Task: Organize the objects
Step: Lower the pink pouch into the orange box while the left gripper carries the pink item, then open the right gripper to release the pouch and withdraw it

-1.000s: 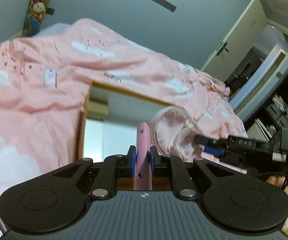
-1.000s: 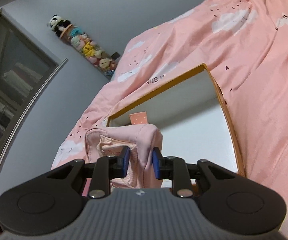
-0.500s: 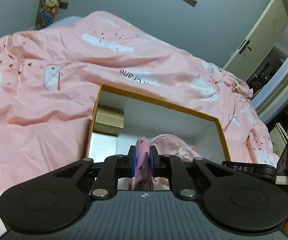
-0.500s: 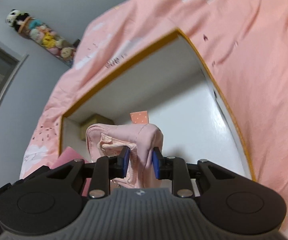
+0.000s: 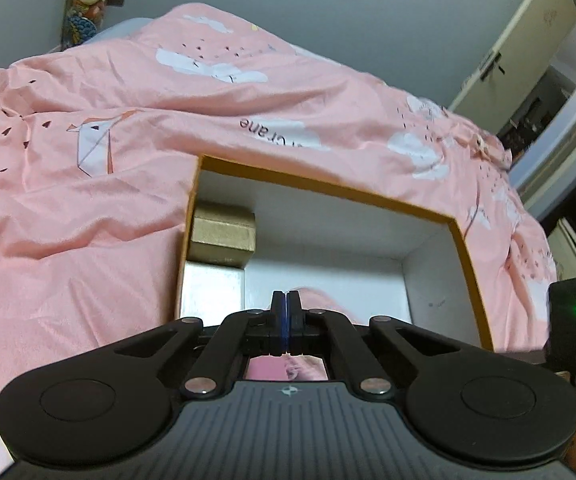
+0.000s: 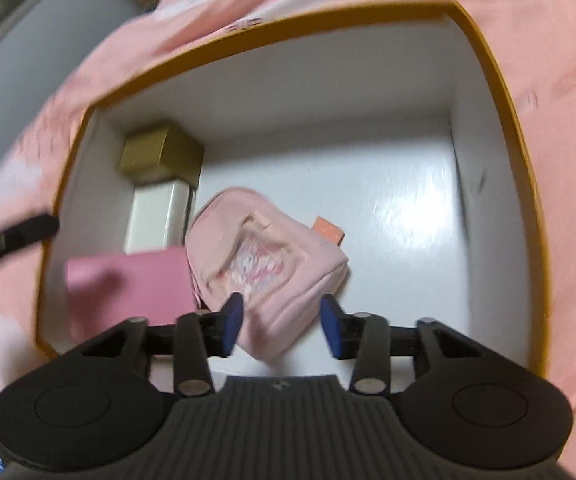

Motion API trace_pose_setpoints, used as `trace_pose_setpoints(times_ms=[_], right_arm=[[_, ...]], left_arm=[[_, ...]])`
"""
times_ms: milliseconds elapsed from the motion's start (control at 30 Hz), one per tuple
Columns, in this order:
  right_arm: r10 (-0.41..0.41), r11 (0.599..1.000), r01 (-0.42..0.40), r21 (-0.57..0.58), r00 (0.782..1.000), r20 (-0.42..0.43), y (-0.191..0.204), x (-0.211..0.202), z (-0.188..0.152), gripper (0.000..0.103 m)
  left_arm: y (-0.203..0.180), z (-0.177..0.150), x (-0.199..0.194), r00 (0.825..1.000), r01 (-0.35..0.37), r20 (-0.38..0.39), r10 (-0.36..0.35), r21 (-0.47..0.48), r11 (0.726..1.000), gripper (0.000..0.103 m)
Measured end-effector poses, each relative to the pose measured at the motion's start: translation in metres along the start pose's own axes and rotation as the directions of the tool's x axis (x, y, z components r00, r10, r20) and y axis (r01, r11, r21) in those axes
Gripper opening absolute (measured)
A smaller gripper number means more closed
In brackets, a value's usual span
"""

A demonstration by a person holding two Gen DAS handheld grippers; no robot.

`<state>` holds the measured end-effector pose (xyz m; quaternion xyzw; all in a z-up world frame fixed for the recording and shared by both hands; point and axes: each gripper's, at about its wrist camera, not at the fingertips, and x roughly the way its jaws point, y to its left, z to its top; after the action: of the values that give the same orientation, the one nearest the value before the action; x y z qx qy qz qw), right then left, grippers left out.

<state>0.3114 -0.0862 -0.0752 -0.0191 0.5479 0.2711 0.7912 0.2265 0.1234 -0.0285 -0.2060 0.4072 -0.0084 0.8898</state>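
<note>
Pink pouch: lying in orange-rimmed box, frame centre, mid-release. My right gripper opening, pads clear of it. Left gripper pressed together, empty. Gold box upper left.

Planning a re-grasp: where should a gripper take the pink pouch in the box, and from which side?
Grip the pink pouch at its near, narrow end, from above. That end sits between the opening right gripper pads, untouched. The pink flat case blocks its left, so avoid that side.
</note>
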Motion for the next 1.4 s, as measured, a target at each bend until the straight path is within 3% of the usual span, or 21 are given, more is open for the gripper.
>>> trace_pose_setpoints(times_ms=[100, 200, 233, 333, 433, 600, 667, 767, 900, 967, 1133, 1200, 1267, 1400], right_arm=[[-0.036, 0.985, 0.036, -0.171, 0.999, 0.006, 0.010, -0.006, 0.003, 0.048], [-0.018, 0.950, 0.017, -0.313, 1.000, 0.000, 0.017, -0.006, 0.009, 0.050], [-0.017, 0.935, 0.013, -0.354, 1.000, -0.009, 0.018, -0.005, 0.012, 0.050], [-0.022, 0.895, 0.007, -0.446, 0.999, -0.028, 0.022, 0.002, 0.019, 0.052], [-0.016, 0.871, -0.015, -0.491, 0.998, -0.060, 0.022, 0.009, 0.026, 0.053], [0.017, 0.881, -0.066, -0.469, 0.994, -0.108, 0.013, 0.022, 0.037, 0.057], [0.026, 0.878, -0.078, -0.471, 0.993, -0.115, 0.014, 0.027, 0.039, 0.058], [0.032, 0.874, -0.088, -0.478, 0.992, -0.125, 0.017, 0.031, 0.041, 0.059], [0.041, 0.875, -0.101, -0.474, 0.990, -0.136, 0.014, 0.034, 0.044, 0.060], [0.053, 0.877, -0.114, -0.466, 0.988, -0.143, 0.011, 0.032, 0.044, 0.061], [0.058, 0.879, -0.121, -0.461, 0.987, -0.149, 0.009, 0.034, 0.047, 0.065], [0.060, 0.881, -0.121, -0.458, 0.987, -0.147, 0.008, 0.034, 0.048, 0.067], [0.068, 0.885, -0.128, -0.448, 0.987, -0.148, 0.006, 0.034, 0.050, 0.068], [0.029, 0.882, -0.080, -0.465, 0.993, -0.116, 0.003, 0.032, 0.052, 0.071]], left_arm=[[-0.003, 0.001, 0.006, 0.999, -0.001, -0.049, 0.004, 0.060, 0.998, 0.001], [-0.011, 0.003, 0.016, 0.993, 0.009, -0.116, 0.011, 0.165, 0.986, 0.007], [-0.016, 0.003, 0.019, 0.991, 0.009, -0.136, 0.020, 0.214, 0.977, 0.013], [-0.029, 0.005, 0.034, 0.976, 0.035, -0.212, 0.043, 0.354, 0.935, 0.034], [-0.040, 0.007, 0.049, 0.953, 0.086, -0.296, 0.069, 0.479, 0.873, 0.050], [-0.048, 0.011, 0.078, 0.884, 0.169, -0.446, 0.141, 0.587, 0.792, 0.064], [-0.050, 0.010, 0.088, 0.867, 0.171, -0.460, 0.192, 0.636, 0.753, 0.066], [-0.054, 0.006, 0.102, 0.828, 0.210, -0.503, 0.249, 0.688, 0.694, 0.070], [-0.055, -0.003, 0.117, 0.768, 0.256, -0.559, 0.312, 0.715, 0.650, 0.071], [-0.053, -0.006, 0.123, 0.747, 0.267, -0.580, 0.324, 0.708, 0.653, 0.076], [-0.047, -0.008, 0.135, 0.694, 0.268, -0.643, 0.323, 0.647, 0.714, 0.073], [-0.047, -0.011, 0.133, 0.691, 0.256, -0.643, 0.329, 0.644, 0.721, 0.070], [-0.048, -0.012, 0.129, 0.701, 0.232, -0.631, 0.334, 0.643, 0.730, 0.065], [-0.050, -0.011, 0.111, 0.741, 0.184, -0.591, 0.319, 0.635, 0.750, 0.042]])
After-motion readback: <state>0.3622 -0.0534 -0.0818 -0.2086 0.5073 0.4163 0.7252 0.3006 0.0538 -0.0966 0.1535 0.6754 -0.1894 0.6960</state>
